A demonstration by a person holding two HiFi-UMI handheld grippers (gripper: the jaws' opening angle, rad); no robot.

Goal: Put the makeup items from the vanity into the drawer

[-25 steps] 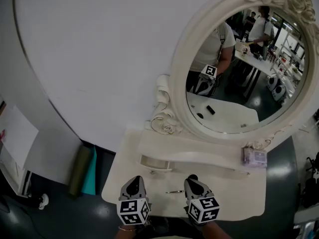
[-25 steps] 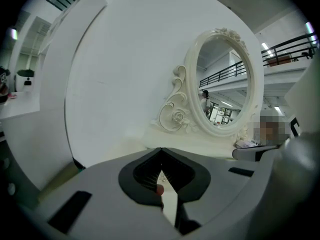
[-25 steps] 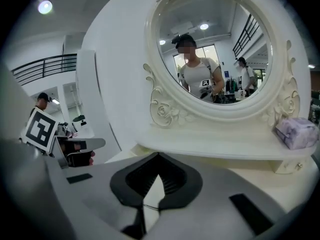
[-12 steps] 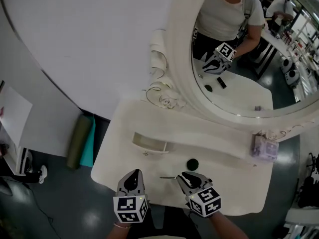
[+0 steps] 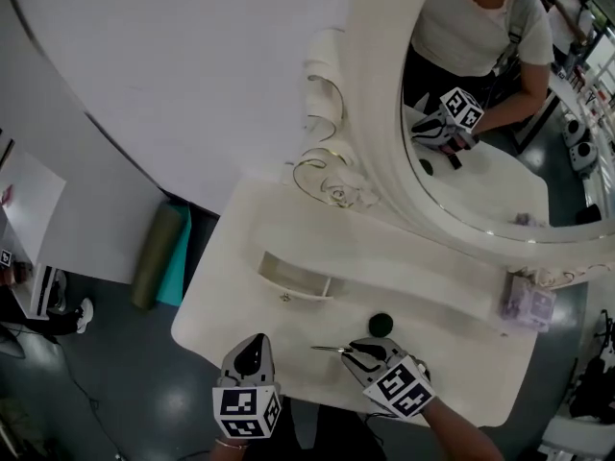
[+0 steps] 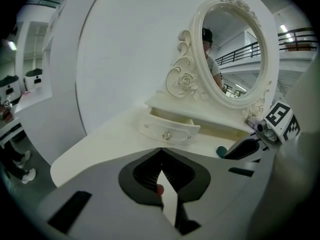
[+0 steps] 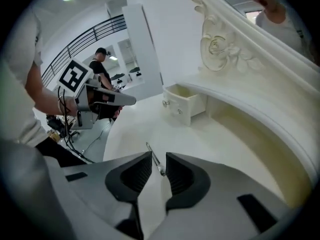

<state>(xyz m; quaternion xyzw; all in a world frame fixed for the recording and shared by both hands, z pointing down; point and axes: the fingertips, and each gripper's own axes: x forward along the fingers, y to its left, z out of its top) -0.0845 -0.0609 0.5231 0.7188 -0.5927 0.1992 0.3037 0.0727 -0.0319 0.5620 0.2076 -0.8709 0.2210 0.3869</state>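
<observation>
So, what worries me here: the thin silvery metal stick (image 7: pixel 154 161) (some makeup tool, can't tell which) lies flat on the white vanity top (image 5: pixel 240 257), and the right gripper (image 7: pixel 159 155) has its tips either side of it. The jaws have just been opening and now stand a narrow way apart, pads not on the stick.

It's so thin and low that if I close from too high, I reckon the pads will just meet above it. Or one tip nudges it and sends it rolling toward the front edge, which is close. Close skewed and it could flip out sideways.

The small round dark pot (image 5: pixel 381 325) sits just beyond the gripper, near enough to get bumped if I push forward. The little cream drawer (image 5: pixel 296 279) is pulled out off to the left, so the carry passes in front of the left gripper (image 5: pixel 252 346). Clipping that is another way to drop the thing.

Pose: the right gripper is tipped steeply down at the top, marker cube toward me, forearm coming in from bottom right. The left gripper hangs beside it at the front edge, apart from the stick, angled more gently toward the drawer front. Its jaws are closed together with nothing in them.

A small pale purple box (image 5: pixel 527 305) sits at the far right under the mirror frame.
</observation>
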